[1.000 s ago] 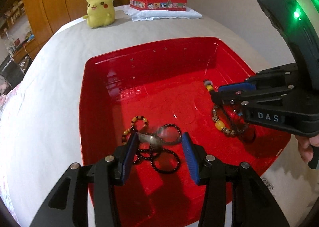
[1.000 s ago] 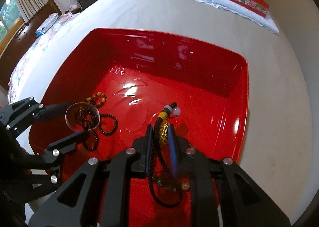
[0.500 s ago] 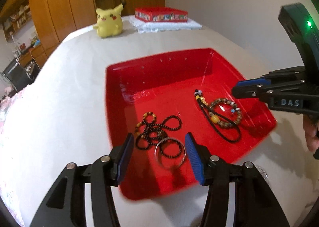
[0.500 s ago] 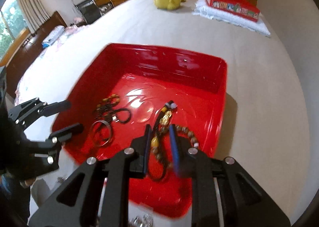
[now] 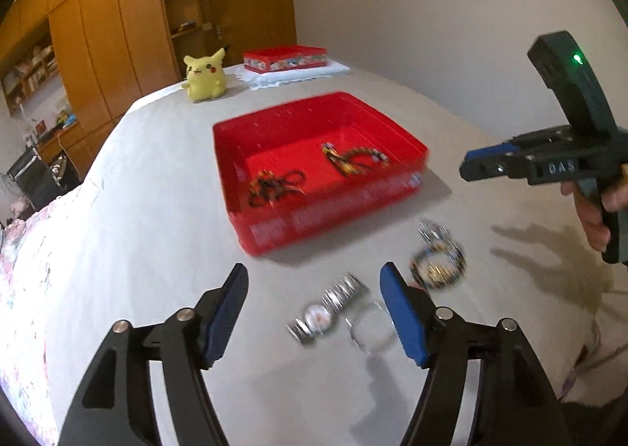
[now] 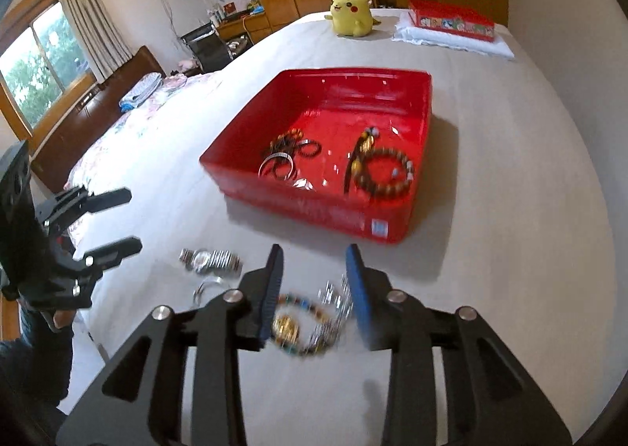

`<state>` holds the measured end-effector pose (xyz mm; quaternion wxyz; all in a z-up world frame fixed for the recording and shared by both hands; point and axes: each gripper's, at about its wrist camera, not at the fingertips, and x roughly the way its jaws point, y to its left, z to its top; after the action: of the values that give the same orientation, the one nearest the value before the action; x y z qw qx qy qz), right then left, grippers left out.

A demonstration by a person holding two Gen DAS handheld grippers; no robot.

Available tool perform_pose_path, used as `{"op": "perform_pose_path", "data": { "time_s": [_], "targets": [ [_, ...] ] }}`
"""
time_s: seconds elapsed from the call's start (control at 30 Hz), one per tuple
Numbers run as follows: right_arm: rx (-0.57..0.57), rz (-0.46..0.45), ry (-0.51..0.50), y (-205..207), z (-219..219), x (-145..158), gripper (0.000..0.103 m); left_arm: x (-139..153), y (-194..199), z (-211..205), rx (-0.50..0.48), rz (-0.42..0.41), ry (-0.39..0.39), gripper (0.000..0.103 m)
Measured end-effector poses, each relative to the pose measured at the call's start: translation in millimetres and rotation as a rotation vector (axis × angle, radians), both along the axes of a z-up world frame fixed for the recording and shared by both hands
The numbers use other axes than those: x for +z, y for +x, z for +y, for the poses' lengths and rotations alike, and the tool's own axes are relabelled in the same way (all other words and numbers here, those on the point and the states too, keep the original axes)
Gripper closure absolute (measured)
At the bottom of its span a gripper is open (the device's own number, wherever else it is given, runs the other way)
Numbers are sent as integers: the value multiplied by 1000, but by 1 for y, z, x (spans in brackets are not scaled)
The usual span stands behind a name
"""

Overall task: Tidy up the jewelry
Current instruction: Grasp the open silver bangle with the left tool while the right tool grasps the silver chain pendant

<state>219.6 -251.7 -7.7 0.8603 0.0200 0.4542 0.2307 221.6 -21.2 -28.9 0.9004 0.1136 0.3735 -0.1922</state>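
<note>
Both claws have pulled back from the red tray (image 6: 396, 228) since a second ago, when the left one carried a metal ring and the right one pinched a beaded cord; those pieces now lie inside the tray at mid-frame. Left claw (image 5: 314, 312), at the bottom of its view, is spread wide and empty above the bed (image 5: 157, 210), its blue fingers bracketing a silver watch (image 5: 325, 308) and a clear bangle (image 5: 371, 332) lying just beside each other on the sheet, probably the next pickup. Right claw (image 6: 314, 289) is likewise released and holding nothing, poised over a multicoloured bead bracelet (image 6: 306, 328) with a glittery chain (image 6: 333, 297) touching it, low centre of the right view. Sorted items sit in two clusters in the tray: dark beads with the ring (image 6: 276, 167) on the left, the brown bead bracelet (image 6: 386, 177) and cord on the right, apparently grouped by hand. Roughly half the jewelry looks stowed. Motion blur softens the loose pieces. A yellow plush toy (image 6: 351, 12) and a red box (image 6: 451, 20) rest at the far end.
</note>
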Motion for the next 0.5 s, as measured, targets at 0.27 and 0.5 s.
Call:
{"op": "perform_pose_path", "data": {
  "time_s": [0.27,0.5],
  "targets": [
    [-24,24,26,-47,-4,-27,61,-35,-40,-18,-12,51,-23,31],
    [-41,36,37,-61,-8,-45,59,-65,-37,-29,25,103,-5,31]
  ]
}}
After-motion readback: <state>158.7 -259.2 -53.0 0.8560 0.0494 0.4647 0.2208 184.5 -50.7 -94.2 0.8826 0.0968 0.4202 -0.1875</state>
